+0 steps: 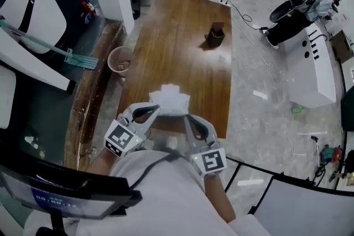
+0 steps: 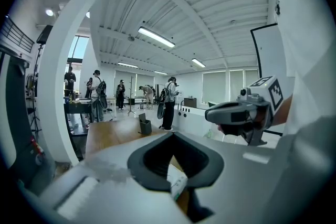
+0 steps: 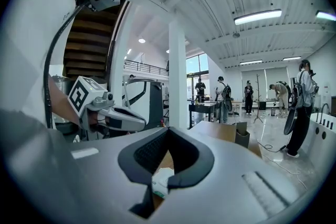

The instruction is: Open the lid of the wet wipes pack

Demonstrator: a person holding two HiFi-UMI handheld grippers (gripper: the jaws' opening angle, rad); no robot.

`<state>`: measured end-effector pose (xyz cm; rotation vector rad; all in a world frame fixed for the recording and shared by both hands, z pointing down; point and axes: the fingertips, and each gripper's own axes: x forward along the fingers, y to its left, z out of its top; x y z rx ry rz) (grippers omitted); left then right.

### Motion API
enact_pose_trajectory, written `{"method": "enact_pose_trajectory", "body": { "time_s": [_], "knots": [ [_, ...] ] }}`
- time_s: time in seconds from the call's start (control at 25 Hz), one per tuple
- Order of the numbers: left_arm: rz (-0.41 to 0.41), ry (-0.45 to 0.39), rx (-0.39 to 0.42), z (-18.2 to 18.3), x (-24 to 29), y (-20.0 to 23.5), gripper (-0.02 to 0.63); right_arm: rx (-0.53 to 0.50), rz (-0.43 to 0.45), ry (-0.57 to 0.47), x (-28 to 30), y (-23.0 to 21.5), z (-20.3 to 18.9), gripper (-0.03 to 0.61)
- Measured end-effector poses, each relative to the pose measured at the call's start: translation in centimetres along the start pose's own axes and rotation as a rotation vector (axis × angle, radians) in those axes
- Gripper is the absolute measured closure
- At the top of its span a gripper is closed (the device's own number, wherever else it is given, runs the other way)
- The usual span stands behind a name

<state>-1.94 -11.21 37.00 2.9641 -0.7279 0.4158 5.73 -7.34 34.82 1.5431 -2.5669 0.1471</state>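
Grey left tongs [image 1: 155,110] and right tongs [image 1: 186,115] each pinch the crinkled white wet wipes pack [image 1: 169,100].

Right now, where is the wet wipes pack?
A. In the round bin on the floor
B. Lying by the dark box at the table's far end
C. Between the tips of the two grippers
C: the head view shows the wet wipes pack between the left gripper and the right gripper, each shut on an end.
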Motion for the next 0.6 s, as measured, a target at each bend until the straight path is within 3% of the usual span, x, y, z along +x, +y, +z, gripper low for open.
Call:
{"method": "enact_pose_trajectory", "body": {
  "time_s": [0.6],
  "knots": [
    [0.059,-0.015,-0.016,-0.6,0.4,1.7,0.607,0.031,-0.027,0.001,0.3,-1.0,-1.6,0.571]
  ]
}}
